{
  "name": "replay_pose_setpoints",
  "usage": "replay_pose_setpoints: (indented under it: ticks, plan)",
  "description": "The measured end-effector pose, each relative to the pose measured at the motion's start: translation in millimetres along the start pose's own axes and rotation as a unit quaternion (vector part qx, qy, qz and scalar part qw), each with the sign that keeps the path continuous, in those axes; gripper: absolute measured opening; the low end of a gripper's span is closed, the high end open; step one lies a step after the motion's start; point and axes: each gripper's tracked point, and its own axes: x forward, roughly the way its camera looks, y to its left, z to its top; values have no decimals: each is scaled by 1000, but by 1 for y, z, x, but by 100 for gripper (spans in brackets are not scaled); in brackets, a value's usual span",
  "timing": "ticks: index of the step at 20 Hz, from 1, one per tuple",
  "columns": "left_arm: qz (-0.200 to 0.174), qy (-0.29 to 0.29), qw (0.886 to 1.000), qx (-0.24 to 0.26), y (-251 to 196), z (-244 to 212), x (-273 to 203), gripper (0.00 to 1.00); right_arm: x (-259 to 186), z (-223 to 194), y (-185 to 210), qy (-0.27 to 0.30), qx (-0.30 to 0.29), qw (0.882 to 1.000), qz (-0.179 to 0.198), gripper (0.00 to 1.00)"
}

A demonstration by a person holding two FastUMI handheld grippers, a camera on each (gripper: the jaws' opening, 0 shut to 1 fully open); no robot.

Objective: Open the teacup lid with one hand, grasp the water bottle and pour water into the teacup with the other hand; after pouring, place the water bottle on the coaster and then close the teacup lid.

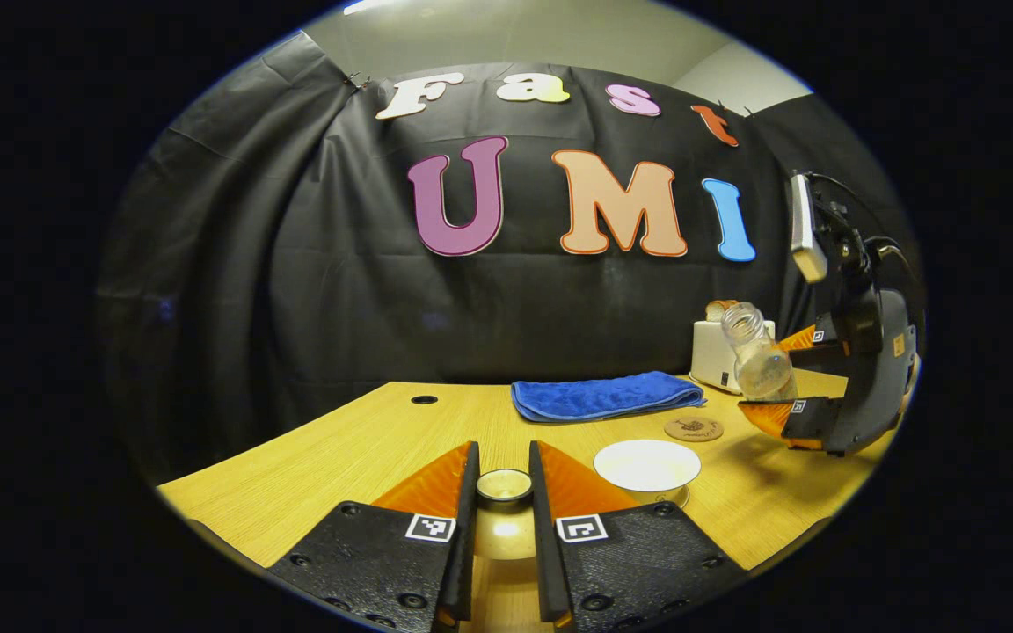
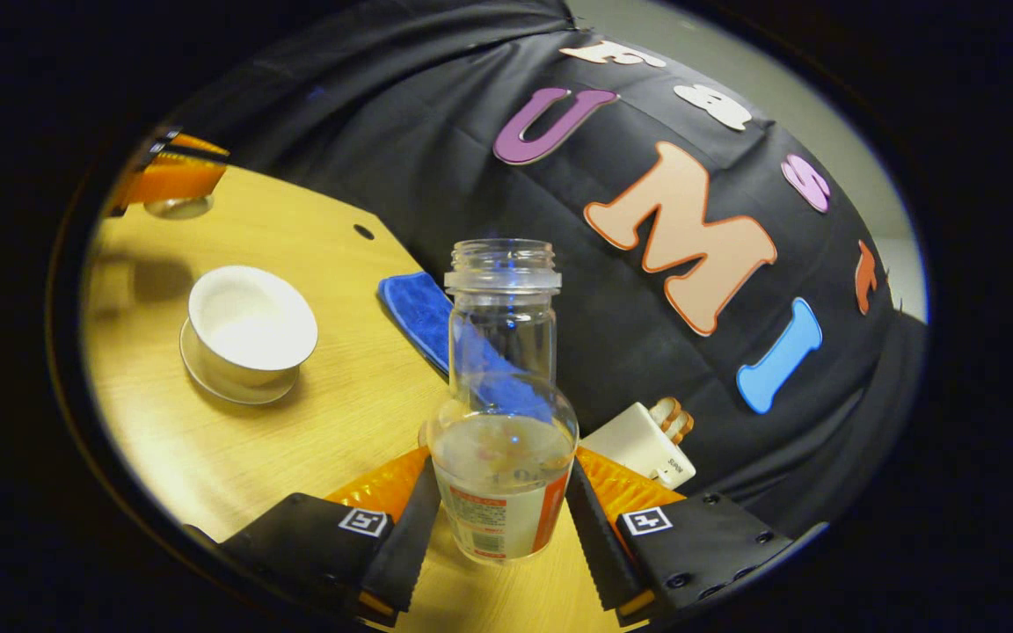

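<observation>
Above the desk (image 2: 234, 457), your right tool (image 2: 499, 514) gripped the water bottle (image 2: 502, 440) by its labelled base, uncapped and tilted; the red-and-white label's print was too small to read. Your left tool (image 1: 503, 519) clamped the teacup lid (image 1: 504, 485). The open white teacup (image 1: 647, 466) sat on its saucer, near the round coaster (image 1: 694, 429) and blue towel (image 1: 603, 396).

Cloth and toaster on the counter
A folded blue cloth (image 1: 605, 396) lies near the counter's (image 1: 322, 457) back edge; a white toaster (image 1: 716, 356) holding bread stands beside it
</observation>
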Motion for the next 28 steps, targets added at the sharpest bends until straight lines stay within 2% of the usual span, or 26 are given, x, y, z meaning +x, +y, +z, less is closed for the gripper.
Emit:
replay_pose_setpoints:
  ticks: [2, 7, 9, 12, 19, 22, 26, 28]
  plan:
    - [0, 0, 1000, 0, 0, -1, 0, 27, 3, 2, 11, -1, -78, 997, 2, 80]
    - [1, 1, 1000, 0, 1, 0, 0, 27, 8, 0, 24, -1, -176, 984, 7, 81]
    - [2, 1, 1000, 0, 0, 0, -1, 27, 10, 10, 22, -12, -237, 971, -13, 80]
    - [5, 0, 1000, -1, 1, 0, 0, 27, 11, 9, 24, -17, -271, 962, -16, 80]
    - [5, 1, 1000, 0, 2, 0, -1, 27, 7, 29, 8, -49, -388, 919, -60, 80]
    - [5, 1, 1000, -1, 2, 0, -1, 27, 7, 37, 2, -59, -400, 912, -64, 80]
    - [6, 1, 1000, -1, 1, 0, -1, 27, 6, 51, -1, -77, -432, 895, -78, 81]
    - [6, 1, 1000, -1, 2, 0, -1, 27, 5, 50, -1, -77, -440, 891, -78, 79]
